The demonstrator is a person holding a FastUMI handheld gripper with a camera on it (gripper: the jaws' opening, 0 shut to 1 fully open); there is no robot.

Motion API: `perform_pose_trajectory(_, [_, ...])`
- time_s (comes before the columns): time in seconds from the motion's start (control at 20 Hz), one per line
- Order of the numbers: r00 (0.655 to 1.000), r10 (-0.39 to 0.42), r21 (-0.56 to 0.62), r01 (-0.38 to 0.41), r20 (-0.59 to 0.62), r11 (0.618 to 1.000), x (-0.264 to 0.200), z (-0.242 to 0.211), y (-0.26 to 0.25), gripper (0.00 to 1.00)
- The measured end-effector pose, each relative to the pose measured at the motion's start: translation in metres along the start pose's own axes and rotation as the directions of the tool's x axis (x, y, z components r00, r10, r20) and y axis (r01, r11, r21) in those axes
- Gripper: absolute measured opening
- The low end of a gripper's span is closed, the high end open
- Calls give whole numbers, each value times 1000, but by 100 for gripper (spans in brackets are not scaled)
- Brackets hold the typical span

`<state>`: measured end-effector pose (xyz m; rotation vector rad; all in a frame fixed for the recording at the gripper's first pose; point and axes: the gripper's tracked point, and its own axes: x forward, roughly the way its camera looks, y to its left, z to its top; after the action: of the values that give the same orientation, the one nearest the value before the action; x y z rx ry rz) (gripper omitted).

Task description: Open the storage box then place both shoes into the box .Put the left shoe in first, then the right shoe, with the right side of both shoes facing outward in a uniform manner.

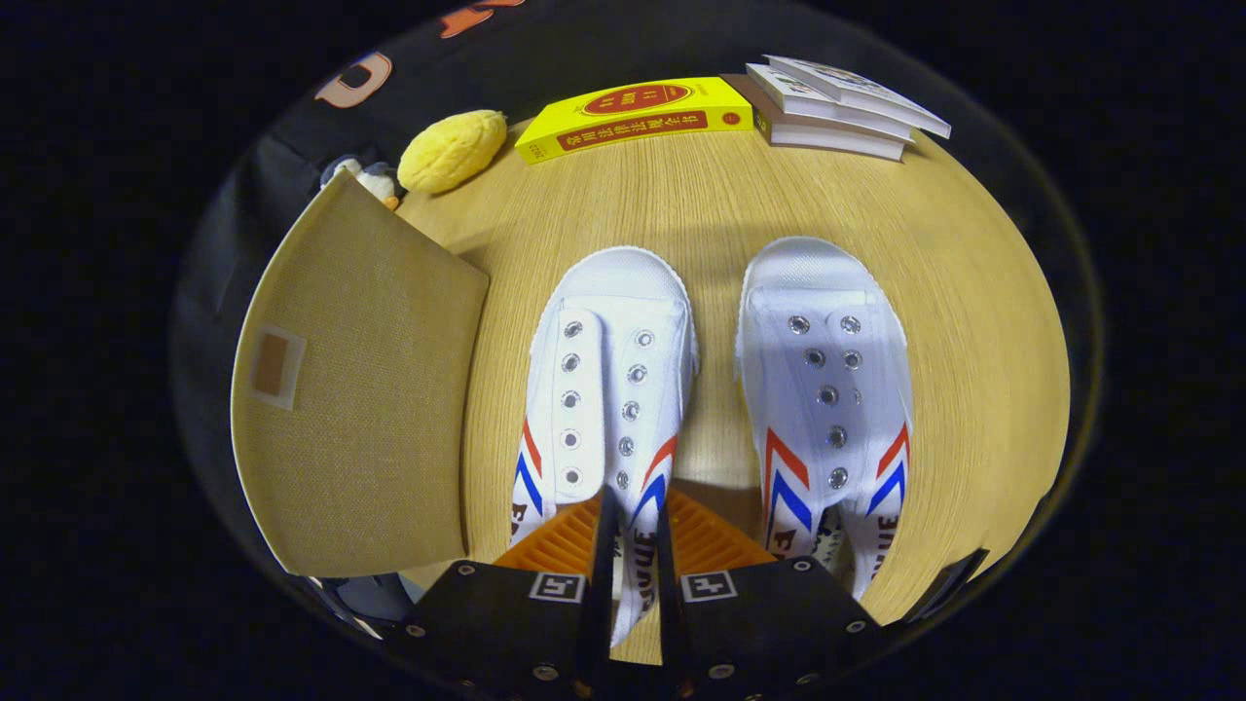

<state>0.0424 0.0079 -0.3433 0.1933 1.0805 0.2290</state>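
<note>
Gripper view, and I take the left shoe [608, 380] as my landmark: it lies flat on the wooden counter [973, 321], toe pointing away from me, and my claw [631, 555] is drawn in narrow over its near right wall, one finger inside the opening and one outside, so I judge both fingers pinch that side of the shoe. The right shoe [827, 389] sits just to the right of it, parallel and apart, untouched. To the left of the left shoe stands the tan fabric flap of the storage box [360, 389], tilted up, which I read as the lid already lifted, though I cannot see into the box from here. Beyond the left shoe's toe lie a yellow book [633, 117], a stack of books [837, 107] further right, and a yellow plush toy [453, 149] off to the left. So by my reckoning the opening is done, the first shoe is gripped but not yet lifted, and both shoes remain to be placed.
</note>
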Motion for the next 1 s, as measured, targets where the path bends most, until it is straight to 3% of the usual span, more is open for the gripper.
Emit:
perform_pose_trajectory(0.15, [998, 34, 17, -35, 54, 999, -4, 3, -2, 16])
perform_pose_trajectory(0.2, [997, 44, 48, -47, 69, 998, -2, 2, -2, 5])
perform_pose_trajectory(0.25, [995, 58, 75, -65, 84, 995, -4, 2, -2, 1])
perform_pose_trajectory(0.45, [975, 159, 166, -184, 155, 969, -12, 5, 13, 0])
perform_pose_trajectory(0.75, [947, 212, 219, -266, 243, 939, -38, 19, 31, 0])
perform_pose_trajectory(1.0, [926, 207, 236, -288, 316, 928, -80, 39, 48, 0])
